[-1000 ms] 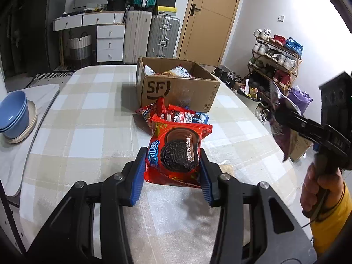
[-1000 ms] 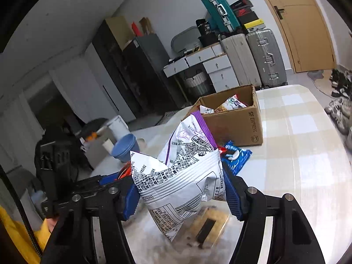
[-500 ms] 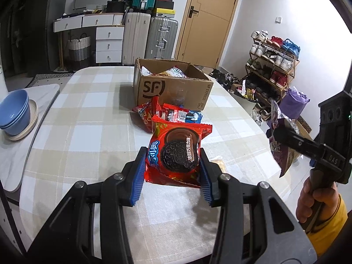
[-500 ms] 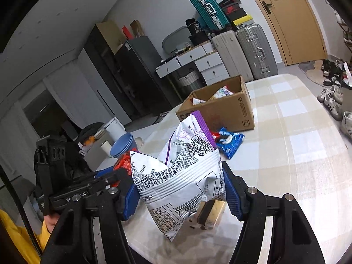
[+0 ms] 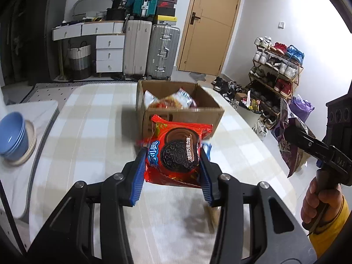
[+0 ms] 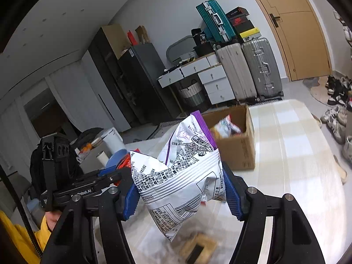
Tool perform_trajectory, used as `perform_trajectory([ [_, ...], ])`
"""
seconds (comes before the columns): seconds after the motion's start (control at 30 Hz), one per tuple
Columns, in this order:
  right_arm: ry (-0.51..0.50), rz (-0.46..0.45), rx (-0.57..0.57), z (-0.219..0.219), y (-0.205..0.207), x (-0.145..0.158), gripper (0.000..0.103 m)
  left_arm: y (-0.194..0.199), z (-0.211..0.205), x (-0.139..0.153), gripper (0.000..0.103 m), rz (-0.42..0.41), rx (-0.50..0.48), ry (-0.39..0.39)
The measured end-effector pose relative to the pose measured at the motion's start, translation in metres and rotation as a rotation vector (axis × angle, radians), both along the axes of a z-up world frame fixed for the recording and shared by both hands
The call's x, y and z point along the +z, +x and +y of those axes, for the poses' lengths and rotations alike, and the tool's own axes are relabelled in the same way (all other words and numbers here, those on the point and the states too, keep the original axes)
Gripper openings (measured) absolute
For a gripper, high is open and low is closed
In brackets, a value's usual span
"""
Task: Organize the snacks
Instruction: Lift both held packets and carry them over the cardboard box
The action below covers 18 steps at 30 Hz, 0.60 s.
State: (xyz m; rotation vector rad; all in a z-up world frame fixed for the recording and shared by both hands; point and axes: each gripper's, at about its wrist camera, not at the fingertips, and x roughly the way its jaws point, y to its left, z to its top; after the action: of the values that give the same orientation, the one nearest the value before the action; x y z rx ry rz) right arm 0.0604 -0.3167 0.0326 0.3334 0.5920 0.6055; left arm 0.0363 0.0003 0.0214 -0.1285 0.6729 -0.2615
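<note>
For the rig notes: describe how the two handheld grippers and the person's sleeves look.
Both the left gripper and the right gripper are black, with silver bolts and ribbed blue pads. White lettering marks their sides. The sleeve is yellow.

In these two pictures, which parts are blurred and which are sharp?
Left wrist view: the Oreo pack in the left gripper is sharp; the cardboard box behind is smeared. Right wrist view: the white bag is sharp; the box and the table are blurred.
</note>
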Motion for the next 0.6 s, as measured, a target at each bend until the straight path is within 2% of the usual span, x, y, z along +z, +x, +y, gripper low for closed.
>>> perform_trajectory([
  [0.2,-0.019,-0.024,0.003,0.005,0.05,0.019,0.067,0.065,-0.009,0.019,0.04,-0.027,-0.013,0.041],
  [0.43,-0.035,-0.006,0.027,0.019,0.116,0.037,0.067,0.152,-0.026,0.032,0.04,-0.012,-0.034,0.059],
  [0.6,-0.071,0.058,0.004,0.029,0.17,0.031,0.068,0.224,-0.047,0.024,0.04,0.012,-0.039,0.127],
])
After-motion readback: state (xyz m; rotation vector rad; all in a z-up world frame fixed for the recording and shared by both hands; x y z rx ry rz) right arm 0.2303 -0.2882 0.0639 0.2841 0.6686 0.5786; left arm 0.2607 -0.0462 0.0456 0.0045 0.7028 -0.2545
